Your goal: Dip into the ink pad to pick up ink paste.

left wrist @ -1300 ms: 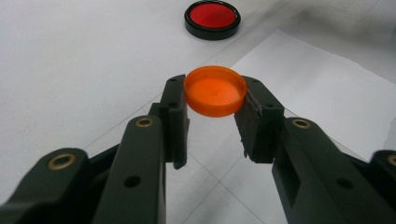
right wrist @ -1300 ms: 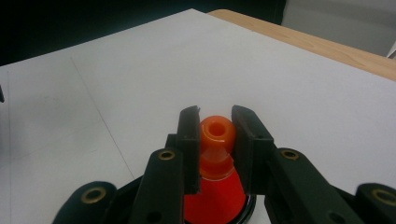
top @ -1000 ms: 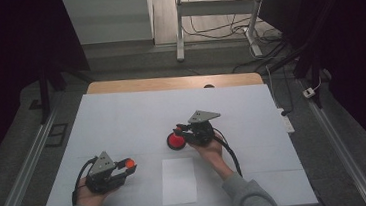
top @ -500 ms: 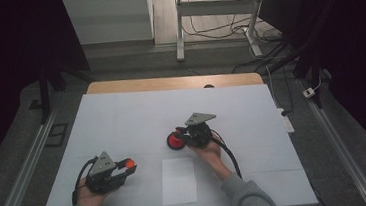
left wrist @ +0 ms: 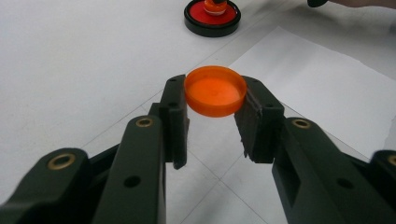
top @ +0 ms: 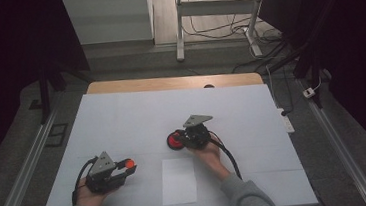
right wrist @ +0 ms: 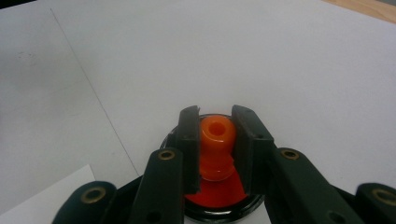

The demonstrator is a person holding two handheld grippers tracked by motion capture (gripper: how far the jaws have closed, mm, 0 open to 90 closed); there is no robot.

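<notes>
Since a second ago the right gripper [right wrist: 215, 144] has crept slightly left with the small orange bottle [right wrist: 216, 147] it clamps, upright over the red dish [top: 176, 141]. Left gripper [left wrist: 215, 122] pinches the orange cap [left wrist: 215, 90] by its rim, above the table [top: 122, 118]. Both look light, stiff, smooth plastic; grip across the sides.

An orange cap [left wrist: 215, 91] is hanging, open side up, near left; an orange nozzle [right wrist: 216, 140] is standing upright on a black-rimmed red disc [top: 175, 141] mid-bench.

Black hand-held gripper [left wrist: 215, 135] with brass-ringed screw holes; grey sleeves [top: 244, 198], black trailing cable [top: 228, 154]
</notes>
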